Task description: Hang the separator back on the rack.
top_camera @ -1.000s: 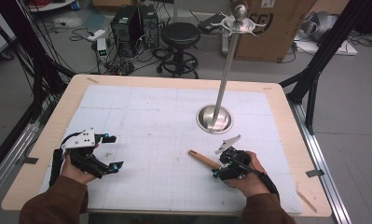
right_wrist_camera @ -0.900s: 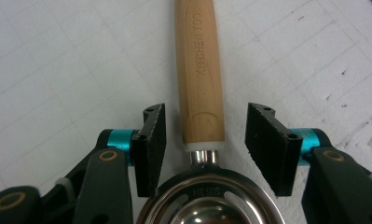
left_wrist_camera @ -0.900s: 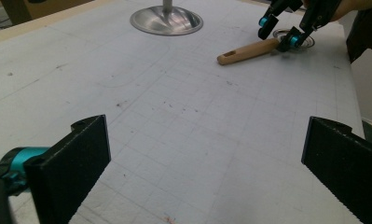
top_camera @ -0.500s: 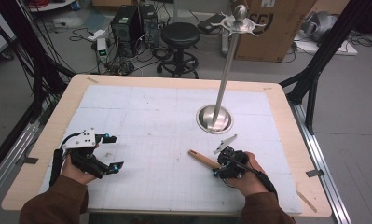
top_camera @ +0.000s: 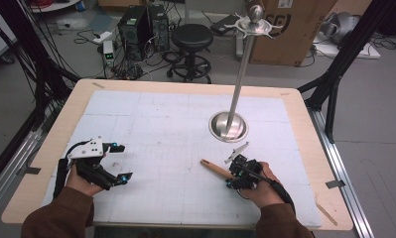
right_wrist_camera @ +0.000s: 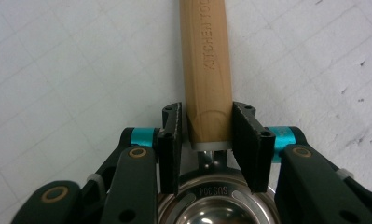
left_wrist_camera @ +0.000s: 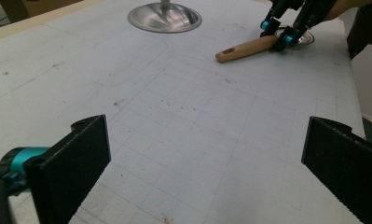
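Note:
A kitchen tool with a wooden handle (top_camera: 214, 168) (right_wrist_camera: 206, 60) and a steel bowl (right_wrist_camera: 216, 200) lies flat on the white mat, right of centre. My right gripper (top_camera: 230, 174) (right_wrist_camera: 207, 126) is low over it. Its jaws have just been closing and now press on both sides of the handle's end, next to the steel neck. From the left gripper view, the handle (left_wrist_camera: 246, 48) lies far ahead with the right gripper (left_wrist_camera: 279, 35) on it. My left gripper (top_camera: 122, 161) (left_wrist_camera: 204, 163) rests at the mat's left, open, with nothing between its fingers.
A tall steel stand rises from a round base (top_camera: 229, 126) (left_wrist_camera: 165, 17) just beyond the tool; its pole (top_camera: 240, 79) ends in hooks at the top. The gridded white mat (top_camera: 165, 129) covers the wooden table. A stool and computer gear stand on the floor beyond.
Both hands have stayed where they were. The right gripper's jaws have drawn in around the wooden handle.

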